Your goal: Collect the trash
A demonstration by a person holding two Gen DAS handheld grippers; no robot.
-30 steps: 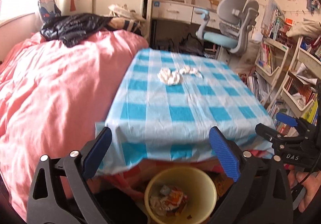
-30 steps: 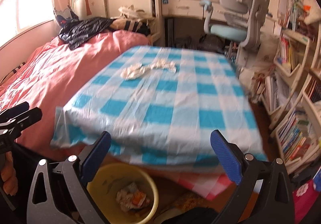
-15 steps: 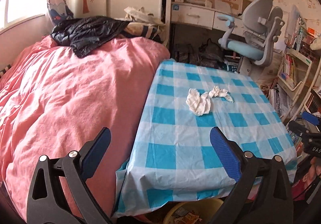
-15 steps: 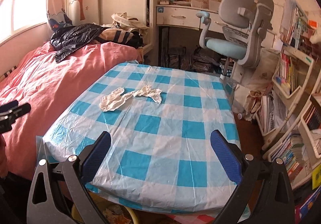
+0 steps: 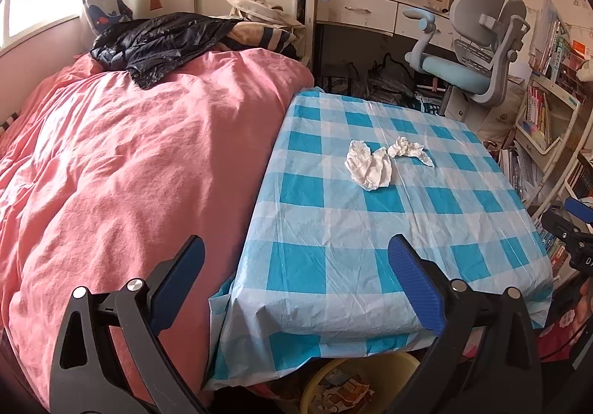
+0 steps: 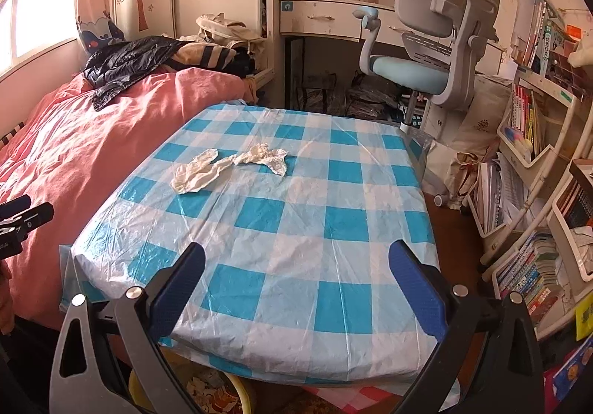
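Note:
Two crumpled white tissues lie side by side on the blue-checked table (image 5: 370,228): a larger tissue (image 5: 368,166) (image 6: 196,173) and a smaller twisted tissue (image 5: 407,149) (image 6: 265,156). A yellow trash bin (image 5: 355,390) (image 6: 207,393) with wrappers inside stands under the table's near edge. My left gripper (image 5: 296,273) is open, over the table's near left corner beside the bed, with nothing between its fingers. Over the near edge, my right gripper (image 6: 296,275) is open and empty too. Both are well short of the tissues.
A pink duvet bed (image 5: 122,154) with a black jacket (image 5: 155,39) presses against the table's left side. A grey desk chair (image 6: 433,54) and desk stand behind the table. Bookshelves (image 6: 537,191) crowd the right, leaving a narrow floor strip.
Both grippers have risen from below the table edge, where the bin filled the lower view, to above the tabletop. The left one also swung left toward the bed. The tissues have not moved.

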